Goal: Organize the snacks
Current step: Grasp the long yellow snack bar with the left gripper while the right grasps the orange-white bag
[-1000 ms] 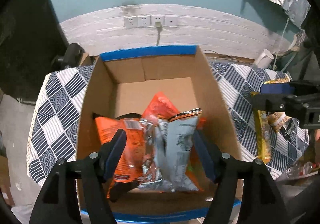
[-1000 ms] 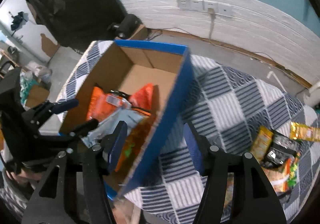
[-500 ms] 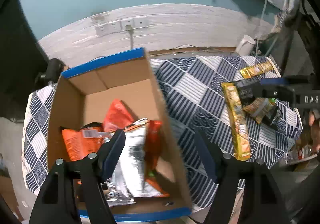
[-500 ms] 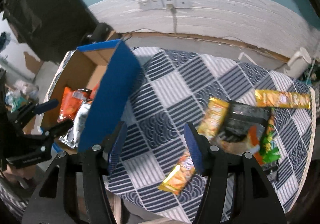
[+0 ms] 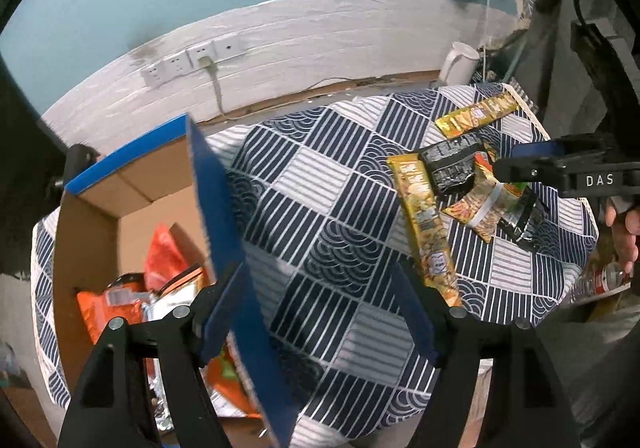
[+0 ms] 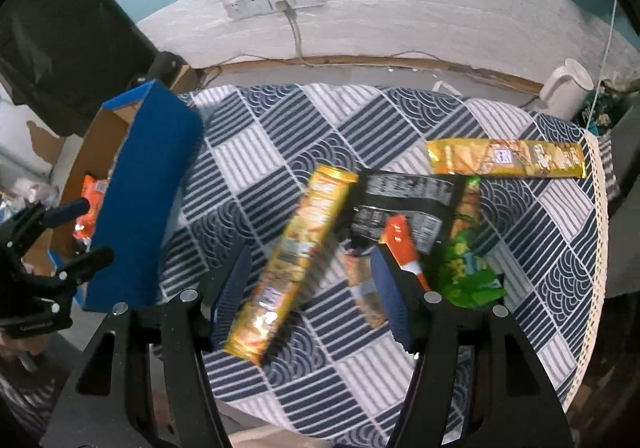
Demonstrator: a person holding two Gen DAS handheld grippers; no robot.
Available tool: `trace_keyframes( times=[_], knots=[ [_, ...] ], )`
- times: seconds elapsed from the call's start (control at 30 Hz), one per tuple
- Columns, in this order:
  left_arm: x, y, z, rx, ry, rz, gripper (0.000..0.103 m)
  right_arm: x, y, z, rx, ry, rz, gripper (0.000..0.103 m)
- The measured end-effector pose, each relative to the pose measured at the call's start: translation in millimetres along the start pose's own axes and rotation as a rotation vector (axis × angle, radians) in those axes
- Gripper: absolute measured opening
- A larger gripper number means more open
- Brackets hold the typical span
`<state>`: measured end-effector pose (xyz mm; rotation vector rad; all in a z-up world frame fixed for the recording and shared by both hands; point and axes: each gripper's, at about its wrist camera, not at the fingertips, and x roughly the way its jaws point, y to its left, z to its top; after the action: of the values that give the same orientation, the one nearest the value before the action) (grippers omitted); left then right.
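**Snacks: some in the box, some still out on the table**

The right gripper [image 6: 312, 292] has its fingers wide apart and holds nothing. Between and under those fingers lies a long yellow pack [image 6: 296, 260] on the table [image 6: 552, 260]. Just past the fingers sit a black bag [image 6: 404, 204], a red pack [image 6: 400, 248] and a green bag [image 6: 468, 272], all touching in a pile near the table's right edge. A second yellow pack [image 6: 504, 159] lies alone by the far right corner.

The left gripper [image 5: 320, 312] is open too and holds nothing. It hangs over the blue side of the box [image 5: 216, 208], which stands at the table's left edge. Inside the box are orange bags [image 5: 108, 308] and a silver bag [image 5: 176, 300].

So the job looks part done. A few snacks are put away, and about five are left on the table. I think the yellow pack under the right gripper is the easy one to grab next.
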<state>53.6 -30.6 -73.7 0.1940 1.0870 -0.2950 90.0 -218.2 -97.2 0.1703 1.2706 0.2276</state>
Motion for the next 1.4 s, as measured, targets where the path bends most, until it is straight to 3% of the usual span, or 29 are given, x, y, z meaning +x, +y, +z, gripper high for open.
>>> trace_keyframes(
  times=[0.33, 0.77, 1.17, 1.4],
  knots=[
    [41, -22, 10, 0.039, 0.053, -0.021, 0.078, 28, -29, -4, 0.008, 0.038, 0.037, 0.063],
    [81, -28, 12, 0.022, 0.117, -0.042, 0.078, 55, -33, -13, -0.082, 0.087, -0.052, 0.063],
    [98, -48, 1, 0.051, 0.174, -0.064, 0.078, 92, -34, -35, -0.101, 0.195, -0.052, 0.063],
    [103, -61, 0, 0.067, 0.186, -0.074, 0.078, 91, -38, -42, -0.062, 0.179, -0.013, 0.044]
  ],
)
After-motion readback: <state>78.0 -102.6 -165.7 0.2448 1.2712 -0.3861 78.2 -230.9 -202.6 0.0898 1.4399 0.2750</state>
